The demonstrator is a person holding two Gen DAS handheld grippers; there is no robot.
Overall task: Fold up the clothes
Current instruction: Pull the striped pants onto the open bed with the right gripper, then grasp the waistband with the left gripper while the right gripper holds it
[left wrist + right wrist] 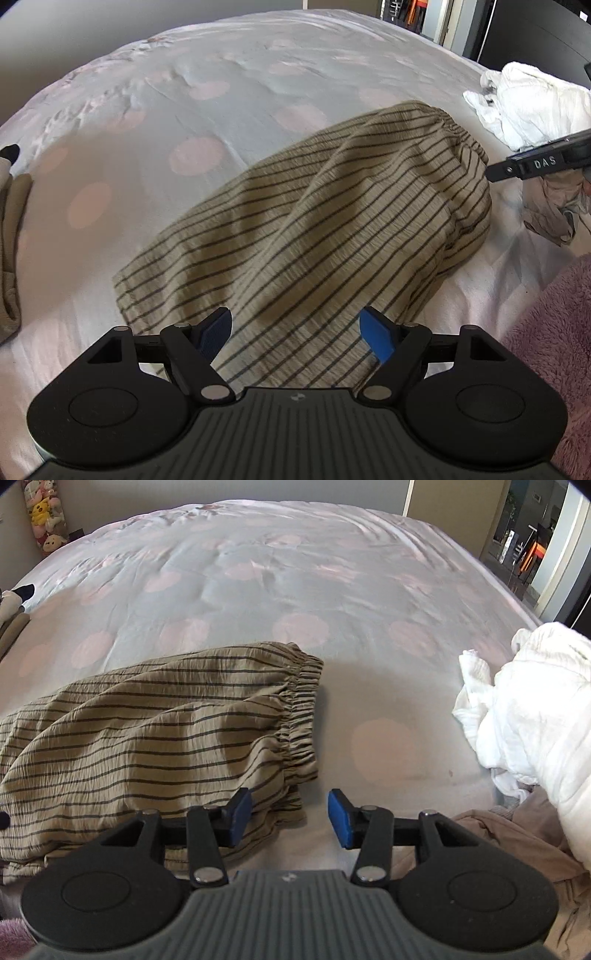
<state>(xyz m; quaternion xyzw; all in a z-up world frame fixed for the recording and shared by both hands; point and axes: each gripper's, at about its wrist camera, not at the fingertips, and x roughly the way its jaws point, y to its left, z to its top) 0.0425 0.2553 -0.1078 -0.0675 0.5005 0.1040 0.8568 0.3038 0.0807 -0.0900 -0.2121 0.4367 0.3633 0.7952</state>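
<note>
Bed: pale quilted bedspread with faded pink dots (pixel 258 602) fills both views and carries every garment.
Garment: your tan, dark-striped crinkle-fabric trousers or shorts with a gathered elastic waistband (pixel 147 738) lie loosely on the bedspread, waistband end toward your right tool, the other end toward your left.
Left tool: your left tool (pixel 295 334) stands released over the striped cloth near its hem end, blue pads well apart; cloth lies under the gap, but the pads do not press it.
Right tool: your right tool (pixel 290 818) is released too, jaws half apart and empty; its left pad (pixel 240 819) overlaps the corner of cloth just below the waistband, its right pad sits over bare bedspread.
Step in hand: judging by the pose, you are setting up a two-corner grasp. Catch both layers at the waistband corner and at the hem, then lift evenly so the stripes stay parallel and the puffed middle flattens before folding.
Neighbours: crumpled white garment (pixel 524 709) and beige cloth (pixel 517 842) lie at the right; keep them out of the bite.
Hidden: hem edge under the left tool, the garment's left portion in the right view, and its layer count cannot be made out.
Blur: both views are slightly soft.
</note>
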